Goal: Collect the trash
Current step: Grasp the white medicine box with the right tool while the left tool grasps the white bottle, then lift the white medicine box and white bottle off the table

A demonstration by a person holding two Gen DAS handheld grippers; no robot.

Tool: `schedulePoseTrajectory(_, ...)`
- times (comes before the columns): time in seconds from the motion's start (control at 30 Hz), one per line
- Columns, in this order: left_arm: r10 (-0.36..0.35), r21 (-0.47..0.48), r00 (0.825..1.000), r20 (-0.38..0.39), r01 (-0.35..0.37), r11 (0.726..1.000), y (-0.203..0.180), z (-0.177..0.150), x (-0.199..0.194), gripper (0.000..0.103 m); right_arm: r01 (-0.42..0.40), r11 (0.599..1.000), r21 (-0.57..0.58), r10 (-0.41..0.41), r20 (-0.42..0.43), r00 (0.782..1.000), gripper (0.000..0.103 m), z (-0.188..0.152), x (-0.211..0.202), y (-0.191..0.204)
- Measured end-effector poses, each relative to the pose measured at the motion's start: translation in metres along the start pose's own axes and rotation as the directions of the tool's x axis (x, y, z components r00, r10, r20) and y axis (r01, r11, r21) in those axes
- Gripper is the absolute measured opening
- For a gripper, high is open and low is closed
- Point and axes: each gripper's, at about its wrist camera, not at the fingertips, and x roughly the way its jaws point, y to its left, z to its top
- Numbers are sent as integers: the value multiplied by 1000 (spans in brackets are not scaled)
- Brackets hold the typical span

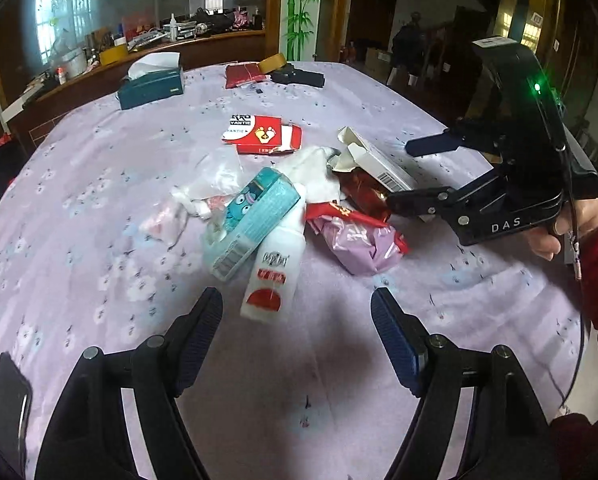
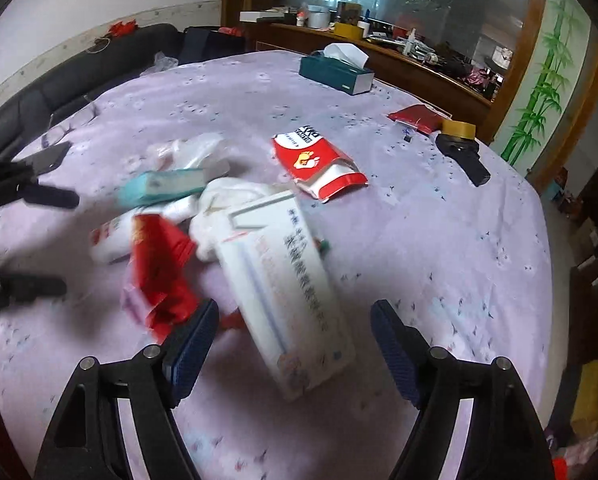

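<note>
A pile of trash lies mid-table: a white bottle (image 1: 267, 276) with a red label, a teal carton (image 1: 255, 218), a red-and-pink wrapper (image 1: 355, 236), a white box (image 1: 379, 164), crumpled plastic (image 1: 187, 204) and a torn red-and-white box (image 1: 265, 134). My left gripper (image 1: 297, 316) is open and empty, its jaws either side of the bottle's base. My right gripper (image 2: 295, 330) is open around the near end of the white box (image 2: 283, 284); it also shows in the left wrist view (image 1: 409, 174), beside the pile. The red wrapper (image 2: 161, 268) lies left of the box.
A teal tissue box (image 1: 151, 86), a red packet (image 1: 243, 74), a tape roll (image 1: 271, 63) and a black object (image 1: 299, 77) sit at the table's far side. A phone (image 1: 9, 400) lies near left. A cluttered wooden counter (image 2: 419, 60) stands behind the purple tablecloth (image 1: 99, 160).
</note>
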Motion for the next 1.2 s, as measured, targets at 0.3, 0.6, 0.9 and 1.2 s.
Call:
schedulePoseTrajectory(0.3, 19, -22, 999, -28, -20, 1000, -3, 12, 25, 75, -51, 985, 162, 52, -2, 999, 34, -2, -9, -14)
schedulePoseTrajectory(0.6, 44, -113, 995, -86, -54, 992, 7, 13, 50, 33, -8, 946, 324, 1, 20, 1000, 20, -30, -44, -18)
schedulePoseTrajectory(0.9, 49, -146, 999, 14, -46, 988, -14, -8, 13, 28, -57, 867, 495, 9, 99, 995, 19, -65, -76, -27)
schedulePoseTrajectory(1.2, -2, -118, 997, 72, 11, 993, -45, -21, -10, 28, -366, 774, 517, 331, 163, 929, 20, -107, -99, 7)
